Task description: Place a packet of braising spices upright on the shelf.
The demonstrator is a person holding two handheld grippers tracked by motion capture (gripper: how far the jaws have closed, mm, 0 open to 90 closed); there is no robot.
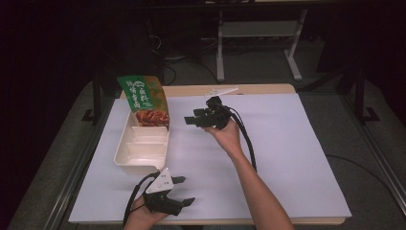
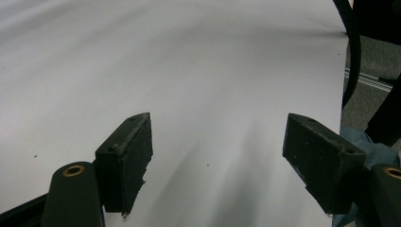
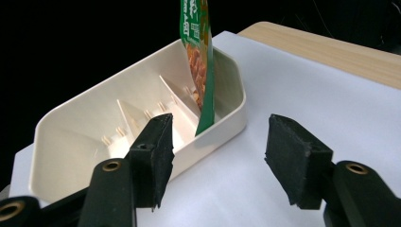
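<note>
A green snack packet with a picture of red-brown food stands upright in the far compartment of a cream divided tray. My right gripper is open just right of the tray, pointing at the packet, nothing between its jaws. In the right gripper view the packet leans inside the tray beyond the open gripper. My left gripper rests open near the table's front edge, below the tray. The left gripper view has its gripper open over bare white sheet.
A white sheet covers the wooden table. A black cable trails from the right gripper along the forearm. Table legs and a metal frame stand on the floor beyond the far edge.
</note>
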